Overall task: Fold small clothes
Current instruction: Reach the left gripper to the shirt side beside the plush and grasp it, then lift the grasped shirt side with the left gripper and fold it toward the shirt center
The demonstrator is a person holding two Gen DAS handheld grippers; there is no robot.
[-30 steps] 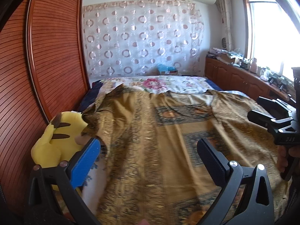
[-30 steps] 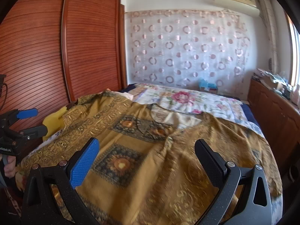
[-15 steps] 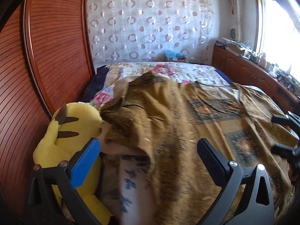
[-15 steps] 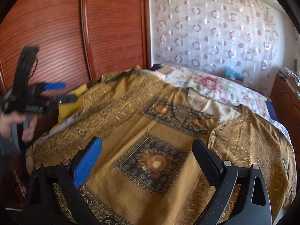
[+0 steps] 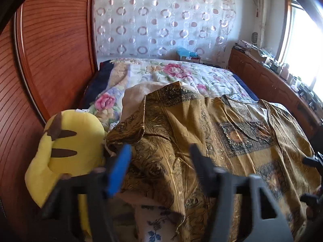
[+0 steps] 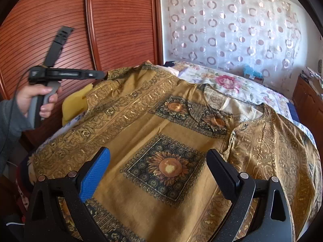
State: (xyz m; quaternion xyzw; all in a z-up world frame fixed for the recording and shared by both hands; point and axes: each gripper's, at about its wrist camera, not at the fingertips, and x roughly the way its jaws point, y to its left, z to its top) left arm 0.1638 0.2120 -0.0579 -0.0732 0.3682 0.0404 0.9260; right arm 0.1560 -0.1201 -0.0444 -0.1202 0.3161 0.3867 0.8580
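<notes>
A gold patterned shirt with sunflower squares lies spread on the bed; it also shows in the left wrist view. Its left sleeve is bunched beside a yellow plush toy. My left gripper hangs over that bunched sleeve, its jaws partly closed and blurred, with no cloth seen between them. In the right wrist view the left gripper reaches the sleeve end. My right gripper is open and empty above the shirt's lower front.
A yellow plush toy lies at the bed's left edge against a red wooden wardrobe. A floral bedsheet covers the far half of the bed. A wooden cabinet with clutter runs along the right under a window.
My left gripper has moved left to the shirt's sleeve by the plush toy, and its jaws have narrowed. My right gripper has moved forward and down over the shirt's lower front.
</notes>
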